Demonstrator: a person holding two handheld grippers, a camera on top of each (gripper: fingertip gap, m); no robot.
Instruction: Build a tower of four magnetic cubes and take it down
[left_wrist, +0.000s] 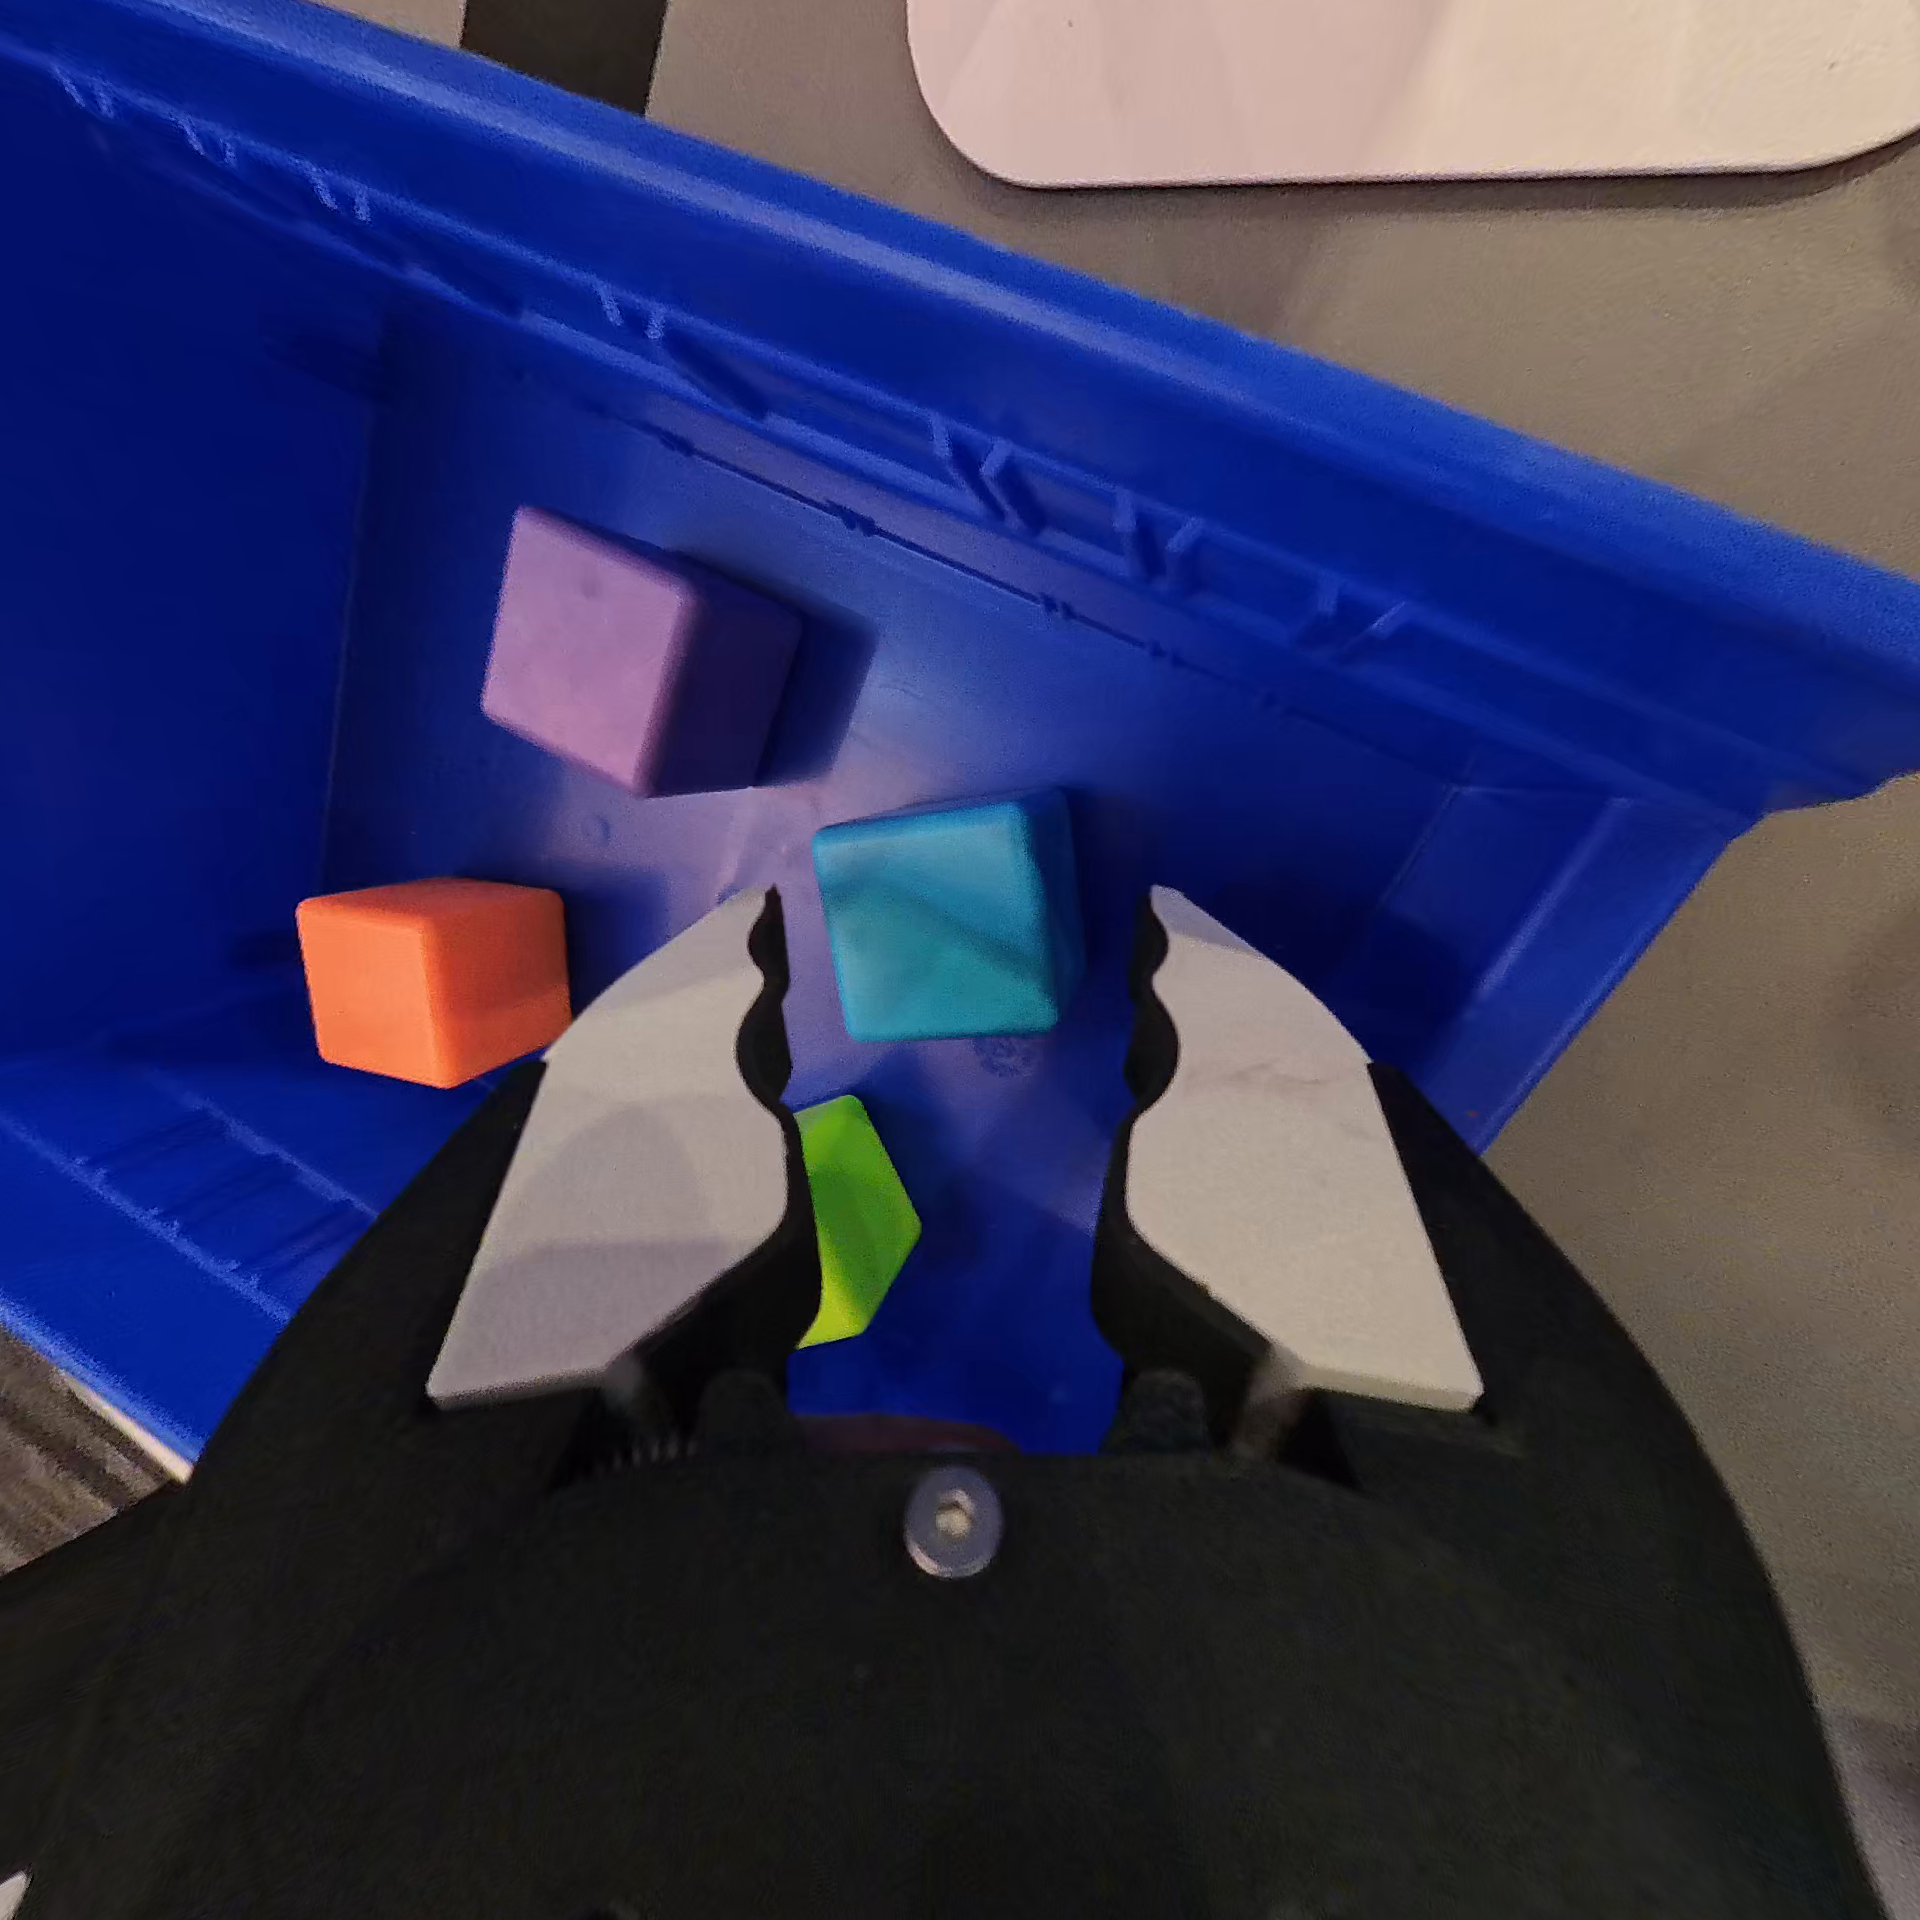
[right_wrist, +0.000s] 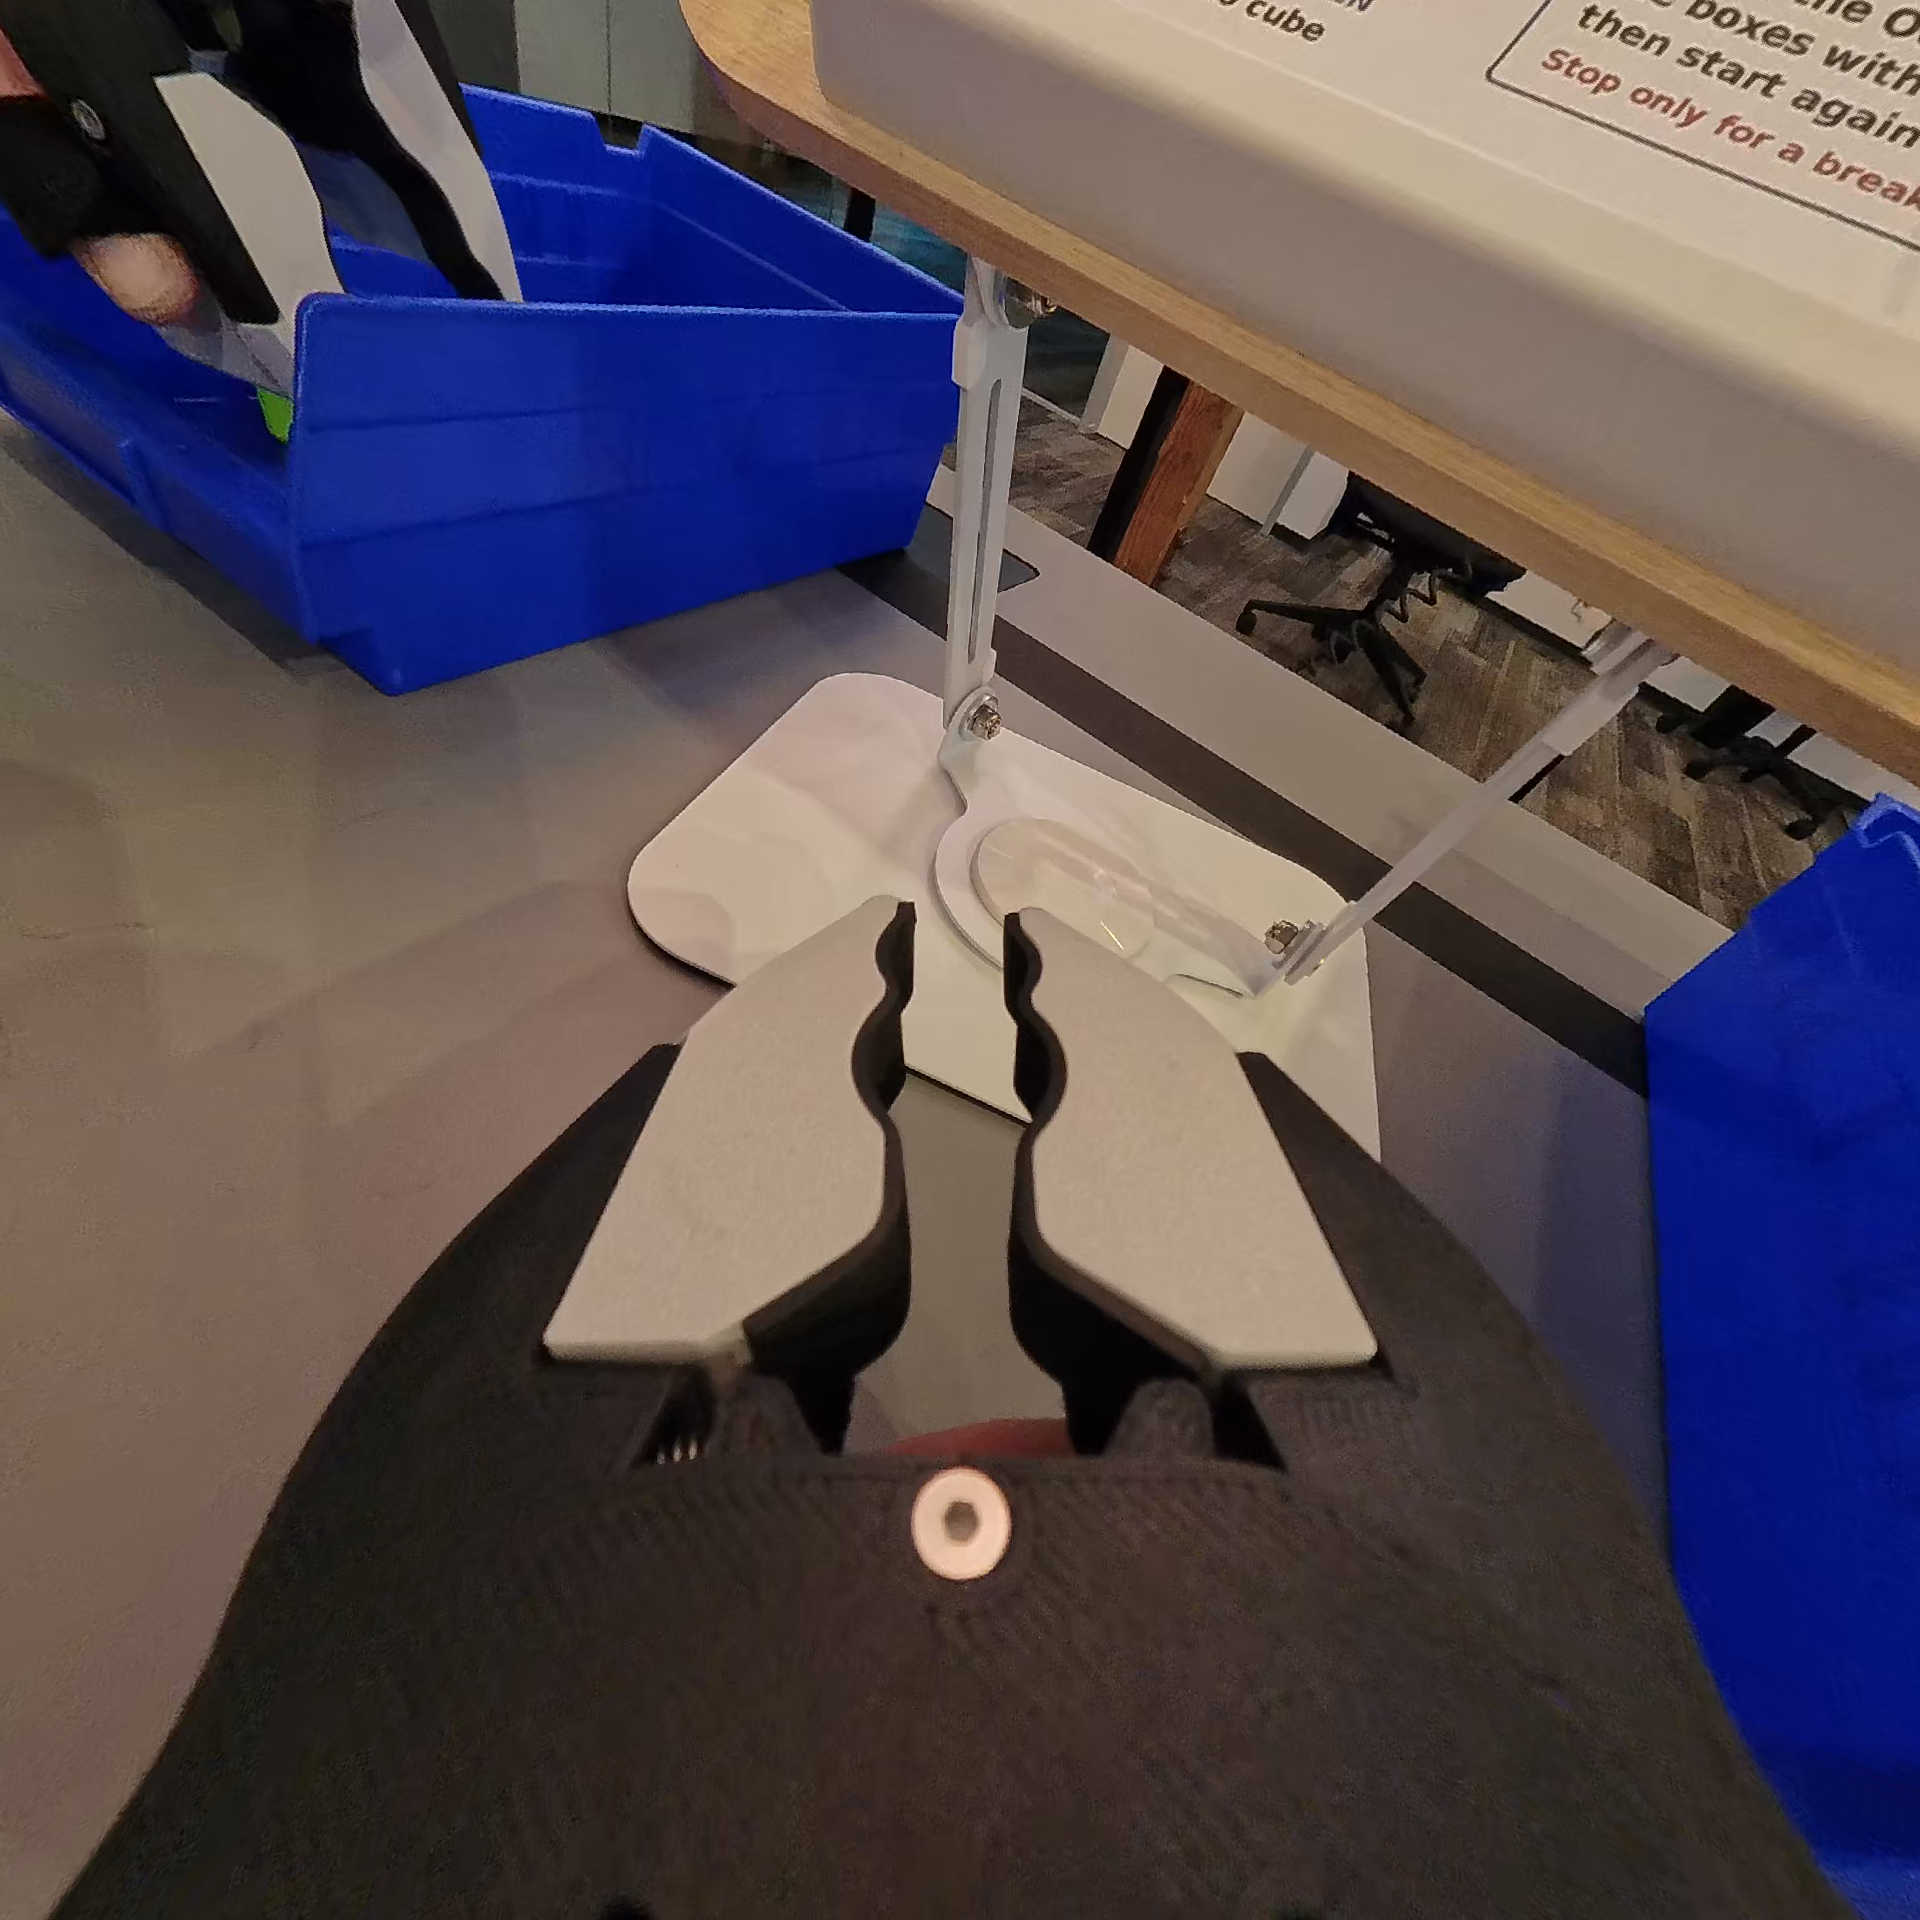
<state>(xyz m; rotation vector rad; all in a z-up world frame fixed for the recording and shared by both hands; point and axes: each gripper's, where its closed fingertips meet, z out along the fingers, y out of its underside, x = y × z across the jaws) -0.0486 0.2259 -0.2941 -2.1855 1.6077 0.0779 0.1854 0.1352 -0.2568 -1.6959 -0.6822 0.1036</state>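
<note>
Several cubes lie loose on the floor of a blue bin (left_wrist: 1143, 416): a purple cube (left_wrist: 613, 644), an orange cube (left_wrist: 426, 977), a cyan cube (left_wrist: 945, 925) and a green cube (left_wrist: 857, 1216). My left gripper (left_wrist: 961, 904) is open and empty above the bin. Its fingertips reach to either side of the cyan cube's near half, and the green cube lies between the fingers, close to the left one. In the right wrist view the left gripper's fingers (right_wrist: 244, 197) dip into the same bin (right_wrist: 623, 468). My right gripper (right_wrist: 958, 920) hovers over the grey table (right_wrist: 260, 935), empty, jaws a narrow gap apart.
A white stand base (right_wrist: 831, 810) lies just ahead of the right gripper, with thin white struts holding a wooden board and white panel (right_wrist: 1247, 260) overhead. The base also shows in the left wrist view (left_wrist: 1403, 83). A second blue bin (right_wrist: 1787, 1143) stands at the right. My right fingertips sit around 25 cm from my left ones.
</note>
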